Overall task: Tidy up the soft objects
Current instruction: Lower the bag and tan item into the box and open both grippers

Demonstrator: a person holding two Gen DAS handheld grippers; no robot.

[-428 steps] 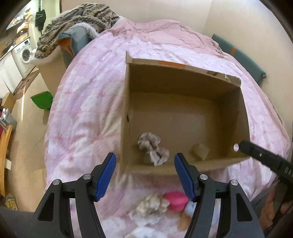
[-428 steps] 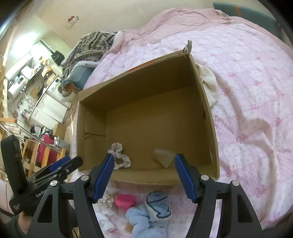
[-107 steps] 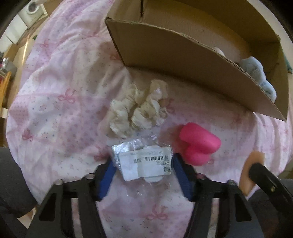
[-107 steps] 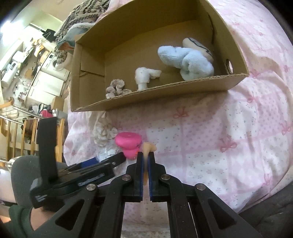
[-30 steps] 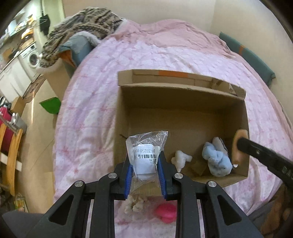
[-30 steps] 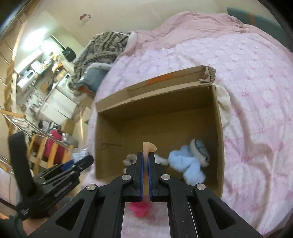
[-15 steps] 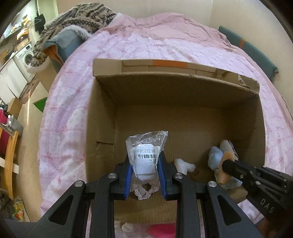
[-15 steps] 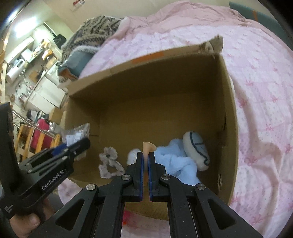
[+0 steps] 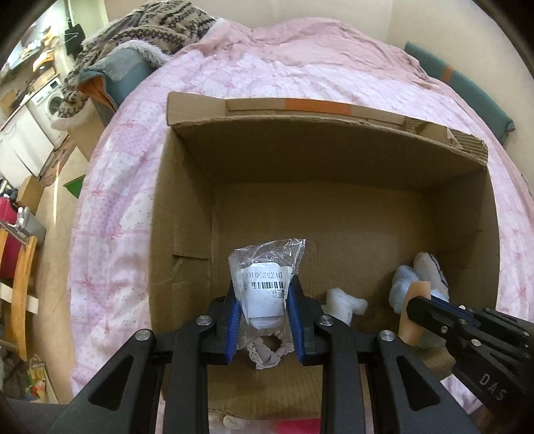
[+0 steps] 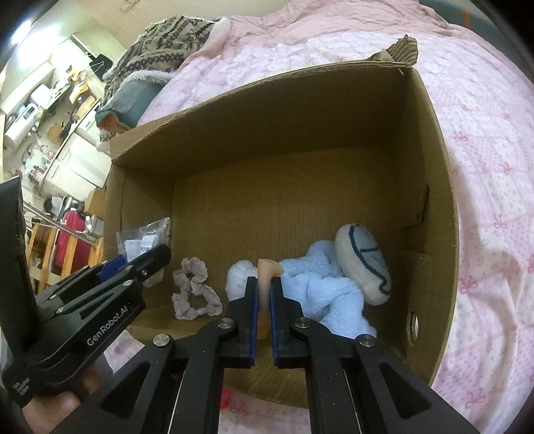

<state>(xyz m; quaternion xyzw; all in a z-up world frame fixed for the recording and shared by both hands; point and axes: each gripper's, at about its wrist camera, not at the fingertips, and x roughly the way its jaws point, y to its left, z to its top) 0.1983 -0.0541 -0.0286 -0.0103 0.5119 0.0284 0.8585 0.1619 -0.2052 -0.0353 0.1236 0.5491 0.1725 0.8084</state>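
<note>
My left gripper [image 9: 265, 297] is shut on a clear plastic packet with a barcode label [image 9: 265, 283] and holds it over the near left of the open cardboard box [image 9: 187, 213]. My right gripper [image 10: 263, 293] is shut on a flat beige soft piece [image 10: 266, 272], held inside the box [image 10: 430, 173] above a light blue plush toy [image 10: 327, 283]. A grey scrunchie [image 10: 195, 293] and a white fluffy item [image 9: 345, 302] lie on the box floor. The left gripper and packet also show in the right wrist view [image 10: 142, 242].
The box sits on a pink patterned bedspread [image 9: 126, 160]. A patterned blanket pile [image 9: 157, 30] lies at the far left of the bed. A pink object [image 9: 293, 425] lies just outside the box's near wall. Furniture and a washing machine [image 9: 50, 100] stand off the bed's left.
Both grippers have moved forward and lower into the box with their items still held. The box fills more of both views.
</note>
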